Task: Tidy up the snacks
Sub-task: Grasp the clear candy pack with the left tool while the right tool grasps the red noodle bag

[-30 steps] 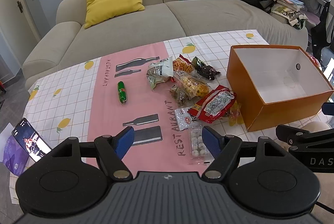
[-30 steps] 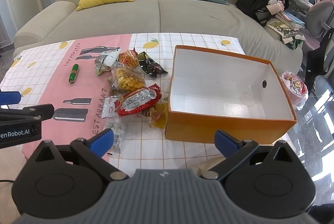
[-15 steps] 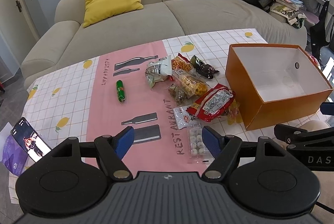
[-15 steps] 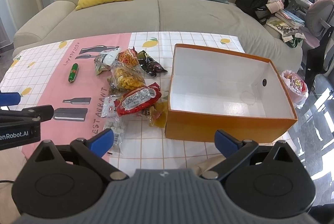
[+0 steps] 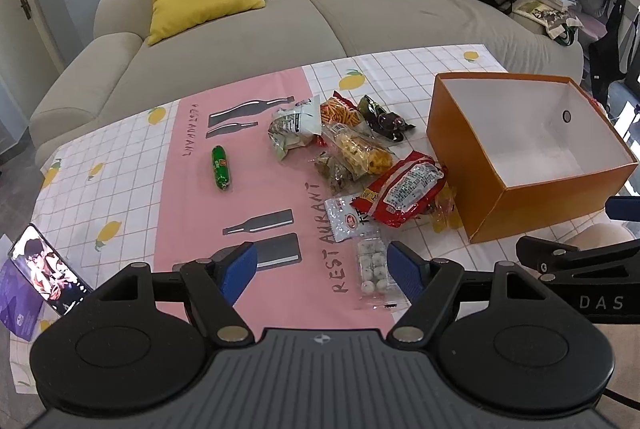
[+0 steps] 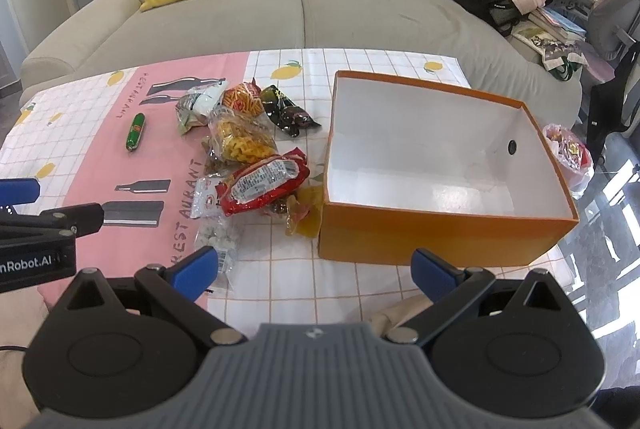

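Fingers (image 5: 240, 265) of left gripper (image 5: 322, 267) spread wide, nothing between, hovering low-centre of frame over pink strip of tablecloth (image 5: 120, 197). Same for right gripper (image 6: 316, 267): blue pads well apart, empty, bottom-centre of its frame, facing near wall of orange box (image 6: 440, 235). Both poised above the table, prob. lining up a first pick; box looks empty, so task barely begun.

Snacks heaped mid-frame in left view, just left of box, likely dumped close for short carries. Clear pack of white balls (image 5: 374, 267) nearest, just beside left gripper's right pad, so prob. first target. Red packet (image 5: 404, 189) w/ white label on top of pile, overlapping small white sachet (image 5: 346, 219). Yellow crisps bag (image 5: 360, 153), orange sticks pack (image 5: 338, 113), whitish-green bag (image 5: 294, 125), dark wrapper (image 5: 384, 119) further up. Yellow sweets (image 5: 444, 217) touching box's near corner. Green sausage (image 5: 221, 167) alone, left of centre, apart from pile.

All crinkly film, soft, likely slippery; pinch at edge seams.
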Tool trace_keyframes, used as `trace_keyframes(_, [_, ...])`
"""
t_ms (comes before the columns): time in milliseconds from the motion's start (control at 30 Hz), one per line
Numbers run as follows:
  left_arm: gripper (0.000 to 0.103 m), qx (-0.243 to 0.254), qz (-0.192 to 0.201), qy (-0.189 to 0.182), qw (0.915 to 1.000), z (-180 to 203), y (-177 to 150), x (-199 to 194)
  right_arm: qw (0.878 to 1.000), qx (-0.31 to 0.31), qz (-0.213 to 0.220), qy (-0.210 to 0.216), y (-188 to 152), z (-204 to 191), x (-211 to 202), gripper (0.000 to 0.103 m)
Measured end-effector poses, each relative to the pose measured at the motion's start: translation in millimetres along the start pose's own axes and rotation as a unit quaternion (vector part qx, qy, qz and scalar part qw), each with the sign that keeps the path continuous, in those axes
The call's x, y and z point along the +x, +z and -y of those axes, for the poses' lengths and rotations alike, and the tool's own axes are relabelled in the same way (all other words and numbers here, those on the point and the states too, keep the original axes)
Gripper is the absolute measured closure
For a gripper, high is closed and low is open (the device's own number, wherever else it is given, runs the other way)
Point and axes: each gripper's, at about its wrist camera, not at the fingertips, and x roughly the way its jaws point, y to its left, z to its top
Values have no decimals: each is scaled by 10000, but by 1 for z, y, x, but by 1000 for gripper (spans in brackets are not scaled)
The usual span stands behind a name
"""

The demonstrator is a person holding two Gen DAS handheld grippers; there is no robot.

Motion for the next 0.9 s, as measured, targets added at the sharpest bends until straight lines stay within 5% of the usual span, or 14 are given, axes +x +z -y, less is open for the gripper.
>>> trace_keyframes(467, [16, -17, -227, -487, 9986, -14, -1, 19, 9994, 88, -17, 342, -1, -2, 13, 6])
trace_keyframes(633, [32, -216, -521, -929, 9941, -17, -6, 41, 9980, -35, -133, 618, -13, -9, 35, 42])
trace_keyframes(733, [32, -321, -744, -1083, 9908, -13, -9, 63, 9975, 60, -306, 639, -18, -8, 54, 61])
trace_keyframes(900, [23, -344, -928, -1222, 9876, 0, -8, 98, 9958, 314, -465, 728, -21, -1, 83, 62])
